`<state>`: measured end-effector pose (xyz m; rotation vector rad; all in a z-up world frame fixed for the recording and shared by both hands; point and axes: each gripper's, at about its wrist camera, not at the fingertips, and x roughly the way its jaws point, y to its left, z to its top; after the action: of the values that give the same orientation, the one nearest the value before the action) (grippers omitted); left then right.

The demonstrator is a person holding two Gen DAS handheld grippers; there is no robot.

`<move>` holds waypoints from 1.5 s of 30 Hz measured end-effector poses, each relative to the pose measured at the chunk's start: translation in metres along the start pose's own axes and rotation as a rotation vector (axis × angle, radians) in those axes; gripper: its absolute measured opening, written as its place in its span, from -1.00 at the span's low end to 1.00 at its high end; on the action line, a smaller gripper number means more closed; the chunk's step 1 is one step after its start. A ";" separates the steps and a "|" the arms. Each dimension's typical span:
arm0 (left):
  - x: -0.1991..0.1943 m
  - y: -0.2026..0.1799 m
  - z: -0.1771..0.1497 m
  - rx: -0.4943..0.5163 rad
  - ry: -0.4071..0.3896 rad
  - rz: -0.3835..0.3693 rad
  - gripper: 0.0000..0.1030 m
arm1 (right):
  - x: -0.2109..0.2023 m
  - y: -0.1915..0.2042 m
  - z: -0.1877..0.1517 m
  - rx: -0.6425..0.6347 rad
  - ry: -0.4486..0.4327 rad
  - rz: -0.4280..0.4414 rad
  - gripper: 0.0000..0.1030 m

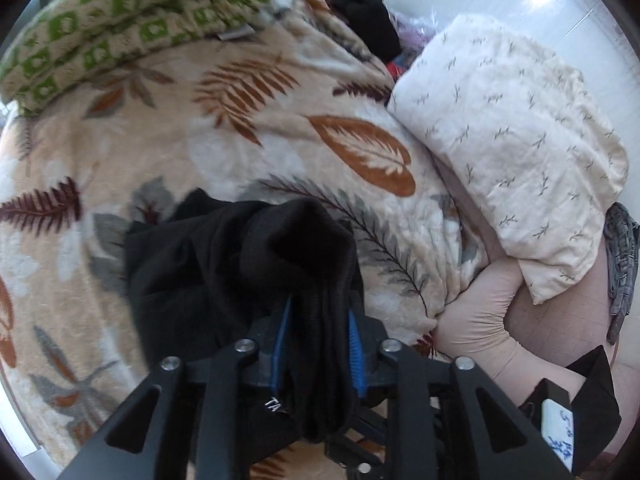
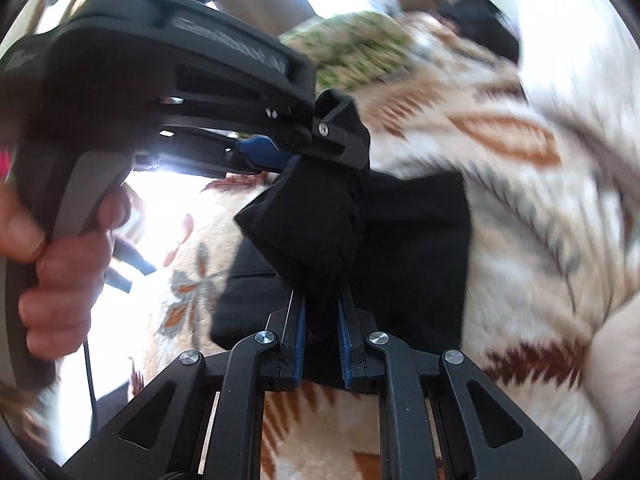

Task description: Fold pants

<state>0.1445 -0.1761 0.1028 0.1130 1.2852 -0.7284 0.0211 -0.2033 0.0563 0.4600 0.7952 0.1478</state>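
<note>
The black pants (image 1: 208, 264) lie bunched on a cream blanket with a leaf print (image 1: 168, 148). My left gripper (image 1: 320, 312) is shut on a thick fold of the pants, which hangs between its blue pads. In the right wrist view my right gripper (image 2: 322, 308) is shut on another bunch of the black pants (image 2: 416, 248). The left gripper's body (image 2: 168, 92), held by a hand, sits close above and to the left, its fingers meeting the same bunch of cloth.
A green and cream patterned blanket (image 1: 132, 24) lies at the back left. A white pillow with small sprigs (image 1: 516, 140) sits at the right. Dark clothes (image 1: 360, 4) are piled at the back. The leaf blanket also shows in the right wrist view (image 2: 520, 208).
</note>
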 end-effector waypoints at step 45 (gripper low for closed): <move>0.013 0.056 -0.084 -0.035 -0.094 0.241 0.48 | 0.001 -0.056 0.015 0.006 0.094 -0.200 -0.68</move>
<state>0.1068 -0.0989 0.0476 0.1998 1.1705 -0.4990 0.0301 -0.2582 0.0400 0.3788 0.9296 -0.0193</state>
